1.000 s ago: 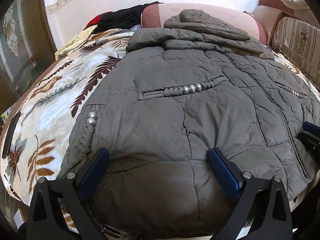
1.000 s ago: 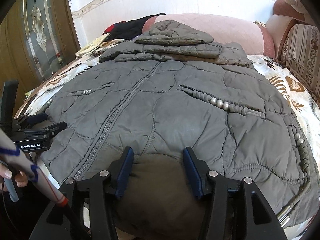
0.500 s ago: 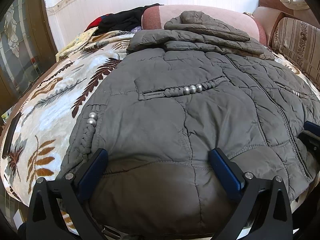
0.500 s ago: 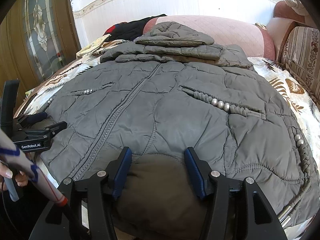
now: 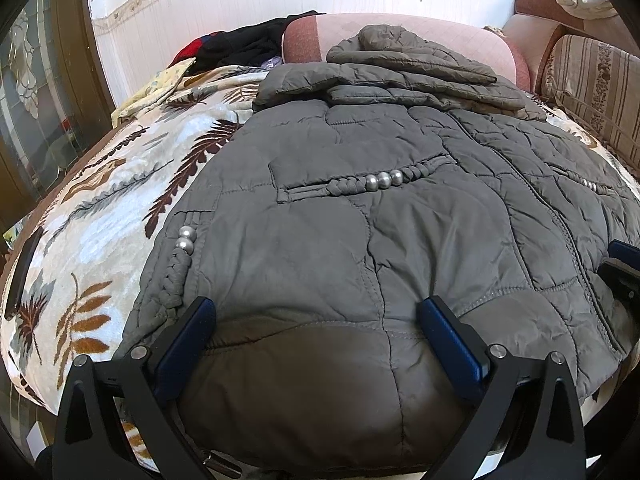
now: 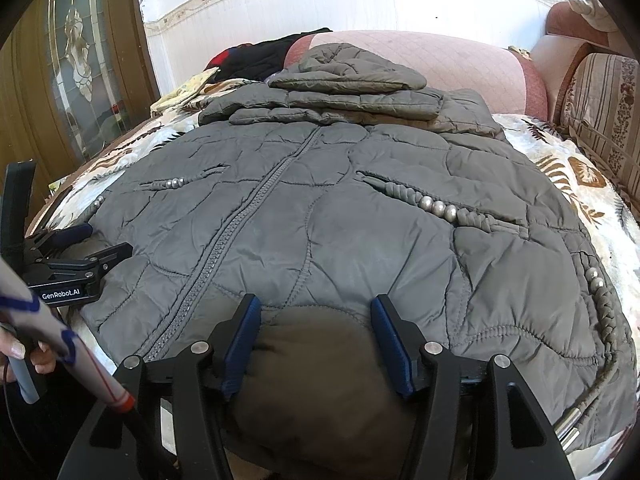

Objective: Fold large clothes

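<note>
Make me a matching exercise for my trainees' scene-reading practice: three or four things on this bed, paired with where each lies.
Things:
1. grey quilted puffer jacket
2. black heap of clothes
3. pink padded headboard
4. leaf-patterned fleece blanket

Places:
A. far end, against the wall
B. beneath the jacket, covering the bed
C. far left corner
D. spread flat, zip up, sleeves folded across the top

Pairs: 1-D, 2-C, 3-A, 4-B
</note>
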The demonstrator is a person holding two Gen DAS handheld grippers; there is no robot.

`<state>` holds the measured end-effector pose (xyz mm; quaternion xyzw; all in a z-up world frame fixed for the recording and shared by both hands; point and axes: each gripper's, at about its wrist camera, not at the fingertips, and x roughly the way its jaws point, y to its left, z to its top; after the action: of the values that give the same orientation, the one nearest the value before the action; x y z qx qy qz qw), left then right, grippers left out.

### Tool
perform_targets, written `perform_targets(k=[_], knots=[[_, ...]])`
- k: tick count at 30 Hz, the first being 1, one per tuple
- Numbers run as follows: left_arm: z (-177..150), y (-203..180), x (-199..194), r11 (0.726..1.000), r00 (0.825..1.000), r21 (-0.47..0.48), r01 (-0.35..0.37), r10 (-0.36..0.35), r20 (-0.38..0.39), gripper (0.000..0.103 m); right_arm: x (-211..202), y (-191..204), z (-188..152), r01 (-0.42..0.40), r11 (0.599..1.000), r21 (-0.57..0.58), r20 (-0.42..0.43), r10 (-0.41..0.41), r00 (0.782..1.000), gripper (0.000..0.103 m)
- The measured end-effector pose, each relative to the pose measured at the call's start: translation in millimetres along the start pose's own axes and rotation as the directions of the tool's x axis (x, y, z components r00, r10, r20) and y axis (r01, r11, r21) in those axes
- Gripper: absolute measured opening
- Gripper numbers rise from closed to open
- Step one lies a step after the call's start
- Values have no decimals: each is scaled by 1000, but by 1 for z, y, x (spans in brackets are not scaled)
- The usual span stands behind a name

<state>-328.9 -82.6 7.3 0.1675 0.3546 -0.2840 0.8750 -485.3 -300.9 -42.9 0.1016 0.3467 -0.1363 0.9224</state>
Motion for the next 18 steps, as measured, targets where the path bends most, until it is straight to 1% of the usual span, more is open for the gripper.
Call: perform_targets(k=[3,5,6,7,9,10,11,12,13,14,15,16,17,18], knots=[[-1,0,-9,1000,1000,13,-2,2,6,102,-5,-1,2,-2,1000,3,-19,2,1000,64],[-5,2,-23,1000,1000,16,9,-10,29,102,-16,-2,4,-27,999,26,-14,28,1000,65],[-6,6,-33,1000,998,17,-1,0,55,102,-24,-3,5,-37,999,36,5,37,999,65],[-8,12,-40,1000,998,3,-3,3,69,102,-34,-7,6,-40,998,51,32,38,999,65],[-9,33,-47,998,997,-60,-5,10,76,102,-52,-23,10,-31,994,102,79,23,997,65],[-9,43,-48,996,997,-89,-11,17,76,102,-63,-40,11,-17,988,155,113,-1,994,65],[-9,58,-46,990,997,-140,-20,30,67,102,-70,-53,11,-2,981,194,131,-23,991,65],[-8,72,-42,981,998,-193,-23,32,46,100,-77,-66,11,17,973,229,144,-51,988,65],[-8,89,-36,966,1000,-257,-17,23,20,92,-83,-83,9,48,961,273,153,-92,984,65],[-8,105,-29,946,1000,-323,-9,8,-6,88,-88,-101,7,90,945,314,142,-140,980,65],[-10,117,-22,926,1000,-377,5,-16,-27,87,-90,-112,5,122,932,343,125,-174,977,65],[-11,126,-17,908,998,-418,22,-43,-40,86,-93,-132,-1,145,906,398,108,-204,973,65],[-14,135,-10,881,995,-470,52,-87,-54,85,-94,-145,-6,132,886,445,107,-199,974,65],[-17,140,-6,865,992,-497,70,-113,-58,85,-94,-156,-9,103,864,494,105,-177,979,65]])
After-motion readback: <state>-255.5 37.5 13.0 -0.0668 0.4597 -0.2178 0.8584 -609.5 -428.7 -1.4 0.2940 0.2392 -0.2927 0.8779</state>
